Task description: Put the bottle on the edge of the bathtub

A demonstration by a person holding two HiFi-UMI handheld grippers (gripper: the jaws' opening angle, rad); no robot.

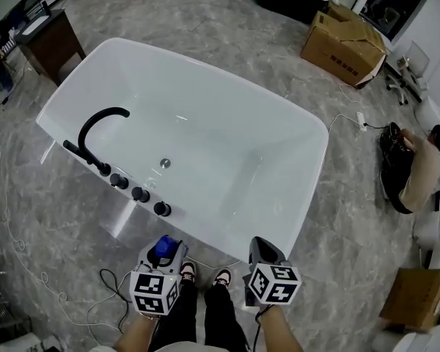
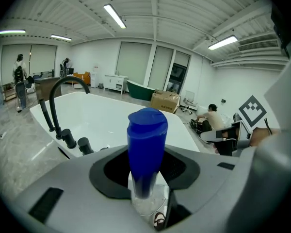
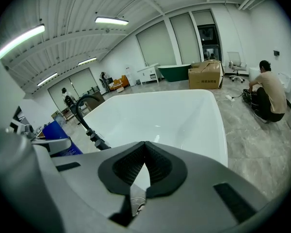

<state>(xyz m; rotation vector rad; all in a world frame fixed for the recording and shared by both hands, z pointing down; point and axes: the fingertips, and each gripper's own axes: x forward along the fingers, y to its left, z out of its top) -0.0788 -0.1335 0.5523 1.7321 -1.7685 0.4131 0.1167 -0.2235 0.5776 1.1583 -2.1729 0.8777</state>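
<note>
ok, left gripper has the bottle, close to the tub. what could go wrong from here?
1. The bottle is tall and slim, and the bathtub rim looks narrow and glossy. Set down off-centre, it may tip into the tub or onto the floor.
2. The black knobs and faucet take up part of the near rim. The left gripper might clip them.

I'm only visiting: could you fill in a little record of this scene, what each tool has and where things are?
left tool: shut on the bottle, blue top up
right tool: shut, empty
bathtub: white, just ahead of both tools
faucet: black, curved, on the tub's left rim
knobs: three, black, beside the faucet
bottle status: not yet on the tub edge
background: cardboard box; person crouching on the floor
</note>
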